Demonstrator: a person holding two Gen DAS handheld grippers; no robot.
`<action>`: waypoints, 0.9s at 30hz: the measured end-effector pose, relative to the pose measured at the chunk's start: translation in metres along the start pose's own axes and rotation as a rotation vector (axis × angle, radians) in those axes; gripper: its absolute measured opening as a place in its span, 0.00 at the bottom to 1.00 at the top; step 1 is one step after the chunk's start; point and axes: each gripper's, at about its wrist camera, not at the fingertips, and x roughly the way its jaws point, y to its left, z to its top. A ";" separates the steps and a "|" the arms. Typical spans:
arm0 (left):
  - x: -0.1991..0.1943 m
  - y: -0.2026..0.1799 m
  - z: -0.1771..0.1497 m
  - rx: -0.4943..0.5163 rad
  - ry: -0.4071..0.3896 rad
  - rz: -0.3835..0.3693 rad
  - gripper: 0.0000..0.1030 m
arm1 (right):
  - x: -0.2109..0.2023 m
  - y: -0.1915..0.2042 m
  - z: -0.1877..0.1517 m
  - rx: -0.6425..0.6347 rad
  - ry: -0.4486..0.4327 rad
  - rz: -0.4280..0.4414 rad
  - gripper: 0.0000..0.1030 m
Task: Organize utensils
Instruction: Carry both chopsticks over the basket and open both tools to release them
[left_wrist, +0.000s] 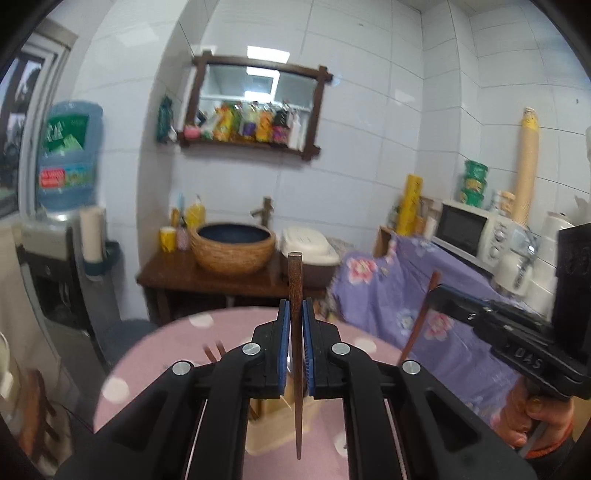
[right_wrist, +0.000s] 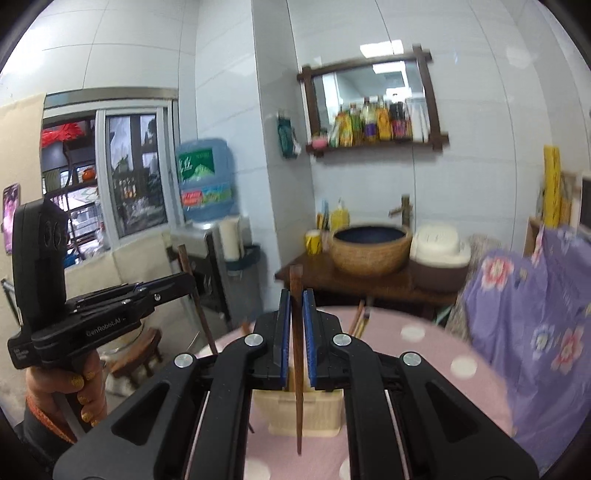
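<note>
While each hand-held gripper is pinched on one upright chopstick, left (left_wrist: 294, 325) on its chopstick (left_wrist: 295, 280) and right (right_wrist: 296, 317) on another chopstick (right_wrist: 296, 291), both are held at frame centre above the beige holder (right_wrist: 304, 413) on the table (right_wrist: 443, 354), seemingly for dropping in.

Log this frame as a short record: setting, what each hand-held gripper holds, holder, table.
setting: tiled room with basin and microwave
left hand-held gripper: shut on a dark wooden chopstick, upright
right hand-held gripper: shut on a second chopstick, upright
holder: beige utensil holder below the grippers
table: pink, white dots
</note>
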 end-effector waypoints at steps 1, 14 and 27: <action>0.003 0.000 0.010 0.005 -0.009 0.011 0.08 | 0.003 0.001 0.013 -0.003 -0.024 -0.010 0.08; 0.078 0.011 -0.013 0.020 0.049 0.124 0.08 | 0.074 -0.012 0.006 0.050 -0.026 -0.045 0.08; 0.118 0.029 -0.092 -0.059 0.231 0.063 0.49 | 0.091 -0.001 -0.128 -0.098 0.281 0.100 0.56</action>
